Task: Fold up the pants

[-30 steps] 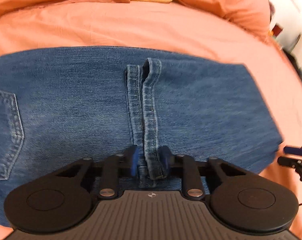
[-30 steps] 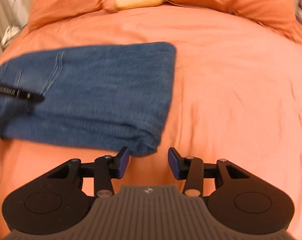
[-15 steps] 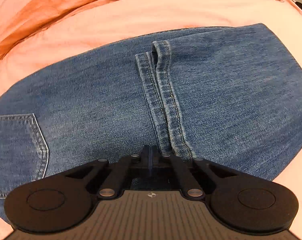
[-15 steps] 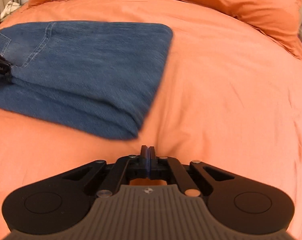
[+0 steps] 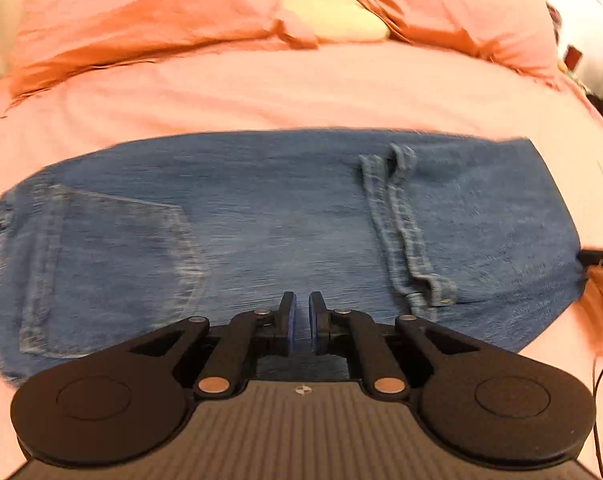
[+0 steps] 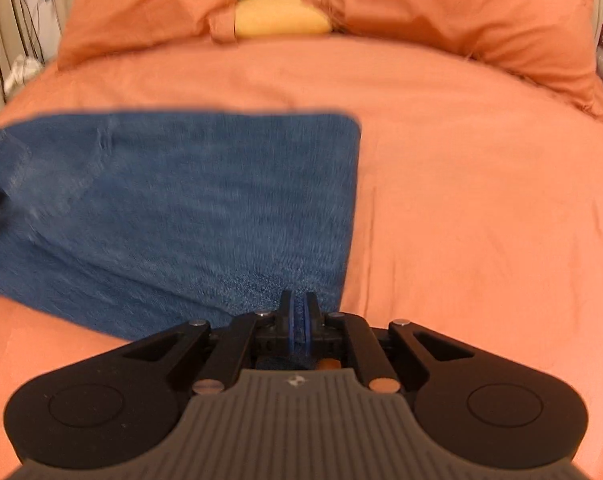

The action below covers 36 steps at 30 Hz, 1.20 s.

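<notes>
Left claw (image 5: 300,322) released hem, parted; right claw (image 6: 300,322) pinched jeans (image 6: 189,208).

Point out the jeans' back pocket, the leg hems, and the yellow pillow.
back pocket (image 5: 117,264), left wrist view, middle of the patch
leg hems (image 5: 401,220), left wrist view, stitched band
yellow pillow (image 6: 281,20), right wrist view, its centre

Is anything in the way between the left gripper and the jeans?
Nothing visible is. The left gripper hangs right over the folded jeans, jaws slightly apart, with only denim in front of them. The right gripper already pinches the jeans' near edge at the other end.
</notes>
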Motion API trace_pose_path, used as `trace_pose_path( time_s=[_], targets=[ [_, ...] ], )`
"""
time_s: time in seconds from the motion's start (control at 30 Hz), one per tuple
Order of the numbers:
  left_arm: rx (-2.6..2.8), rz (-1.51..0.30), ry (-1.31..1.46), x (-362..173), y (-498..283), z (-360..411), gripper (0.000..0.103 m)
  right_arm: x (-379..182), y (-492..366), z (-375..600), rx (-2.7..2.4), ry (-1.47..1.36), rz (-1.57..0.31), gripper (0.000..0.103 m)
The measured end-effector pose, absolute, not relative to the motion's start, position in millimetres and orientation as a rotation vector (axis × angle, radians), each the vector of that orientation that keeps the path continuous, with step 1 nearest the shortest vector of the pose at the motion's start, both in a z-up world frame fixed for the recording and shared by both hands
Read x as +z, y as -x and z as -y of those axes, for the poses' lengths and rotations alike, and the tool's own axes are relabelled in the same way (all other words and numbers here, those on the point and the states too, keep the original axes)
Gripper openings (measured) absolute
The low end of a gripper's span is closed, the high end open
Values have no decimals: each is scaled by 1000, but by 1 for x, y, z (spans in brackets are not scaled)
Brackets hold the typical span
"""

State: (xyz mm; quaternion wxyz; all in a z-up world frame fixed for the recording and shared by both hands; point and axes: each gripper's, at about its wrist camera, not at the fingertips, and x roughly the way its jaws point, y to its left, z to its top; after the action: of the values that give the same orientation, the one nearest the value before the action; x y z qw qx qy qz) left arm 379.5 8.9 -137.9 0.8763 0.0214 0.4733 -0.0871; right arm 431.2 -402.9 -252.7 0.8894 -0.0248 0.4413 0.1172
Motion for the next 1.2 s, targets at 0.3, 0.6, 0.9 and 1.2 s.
trace_pose_path(
  time_s=[0.3,0.6,0.9,1.2],
  targets=[
    [76,-881,19,-129,-349,-78,54,-223,-438,369,258,215,-986,1],
    [279,-797,458,-137,-315,-182,72,-194,-444,263,439,419,-915,18],
    [312,-728,858,-168,-302,-257,87,-198,-473,158,521,690,-905,30],
    [257,-699,1068,-213,-325,-278,93,-233,-499,126,589,822,-1012,31]
  ],
)
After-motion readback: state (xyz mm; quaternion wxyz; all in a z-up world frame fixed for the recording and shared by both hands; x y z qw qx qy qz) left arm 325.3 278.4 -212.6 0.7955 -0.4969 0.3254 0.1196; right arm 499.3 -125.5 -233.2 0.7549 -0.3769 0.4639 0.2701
